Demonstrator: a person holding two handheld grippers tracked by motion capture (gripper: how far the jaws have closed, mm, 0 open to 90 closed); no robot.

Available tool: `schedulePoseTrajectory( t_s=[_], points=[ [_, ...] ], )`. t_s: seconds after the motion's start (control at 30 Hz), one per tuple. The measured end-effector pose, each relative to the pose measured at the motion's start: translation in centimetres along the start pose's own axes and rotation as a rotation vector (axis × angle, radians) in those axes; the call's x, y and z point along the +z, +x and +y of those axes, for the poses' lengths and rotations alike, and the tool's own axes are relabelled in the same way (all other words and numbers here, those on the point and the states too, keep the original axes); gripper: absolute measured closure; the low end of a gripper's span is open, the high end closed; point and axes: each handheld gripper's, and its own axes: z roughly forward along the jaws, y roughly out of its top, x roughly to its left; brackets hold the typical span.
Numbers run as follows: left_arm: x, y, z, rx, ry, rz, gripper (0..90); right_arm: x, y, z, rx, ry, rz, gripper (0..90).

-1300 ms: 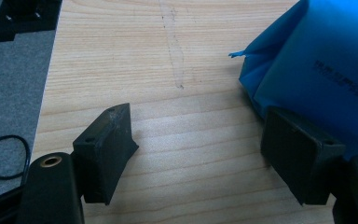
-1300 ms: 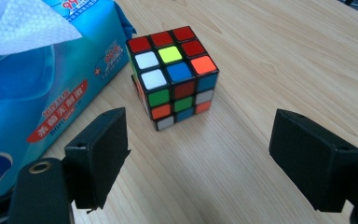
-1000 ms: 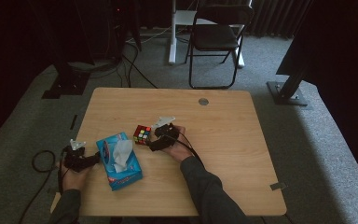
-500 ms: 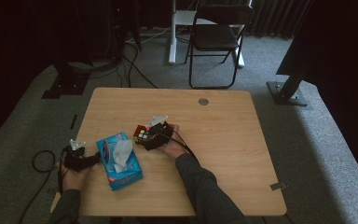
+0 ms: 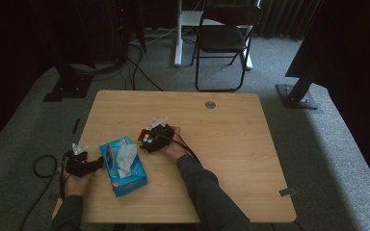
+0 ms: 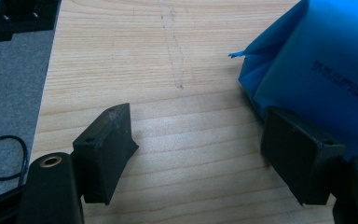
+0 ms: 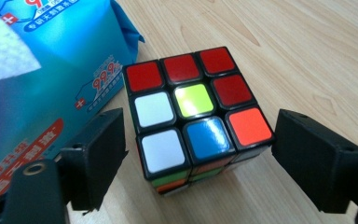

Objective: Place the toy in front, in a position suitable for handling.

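Puzzle cube (image 7: 197,115) sat between the right hand-held gripper's (image 7: 193,158) wide-open, empty jaws; grasp pending, closing squarely seemed next.

Black-framed puzzle cube with coloured stickers (image 7: 196,116) — scrambled; top face shows red, white, yellow-green, blue, orange squares. Sits flat on the wooden table, upright, just beside the blue tissue pack — near the table's middle.

Left black two-jaw gripper (image 5: 95,165): held low near table edge, jaws spread wide. Right black two-jaw gripper (image 5: 150,139): forearm angled inward, jaws apart.
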Motion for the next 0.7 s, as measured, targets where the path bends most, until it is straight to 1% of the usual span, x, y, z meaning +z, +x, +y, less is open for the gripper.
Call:
schedulePoseTrajectory(
  t_s=[0.1, 0.13, 0.2, 0.27, 0.33, 0.4, 0.57, 0.7],
  points=[
    [0.0, 0.0, 0.0, 0.0, 0.0, 0.0, 25.2, 0.1, 0.0, 0.1, 0.007, -0.004, 0.0, 21.9],
    [0.0, 0.0, 0.0, -0.001, 0.0, -0.001, 25.2, 0.1, 0.0, 0.1, 0.013, -0.005, 0.008, 23.8],
    [0.0, 0.0, 0.0, -0.002, 0.0, -0.001, 25.2, 0.1, 0.0, 0.0, 0.006, -0.005, 0.012, 26.5],
    [0.0, 0.0, 0.0, -0.002, -0.001, -0.002, 25.2, 0.1, 0.1, 0.0, -0.002, -0.008, 0.001, 28.4],
    [0.0, 0.0, 0.0, -0.002, 0.0, -0.002, 25.2, 0.0, 0.2, -0.1, -0.001, -0.011, -0.003, 32.8],
    [0.0, 0.0, 0.0, -0.002, -0.001, -0.002, 25.2, -0.1, 0.2, -0.2, 0.001, -0.016, -0.001, 33.2],
    [0.0, 0.0, 0.0, -0.001, 0.0, -0.002, 25.2, -0.5, 0.2, -0.6, 0.008, -0.018, -0.015, 33.3],
    [0.0, 0.0, 0.0, -0.002, 0.0, -0.001, 25.2, -1.0, 0.4, -0.9, 0.007, -0.008, -0.028, 33.4]
  ],
)
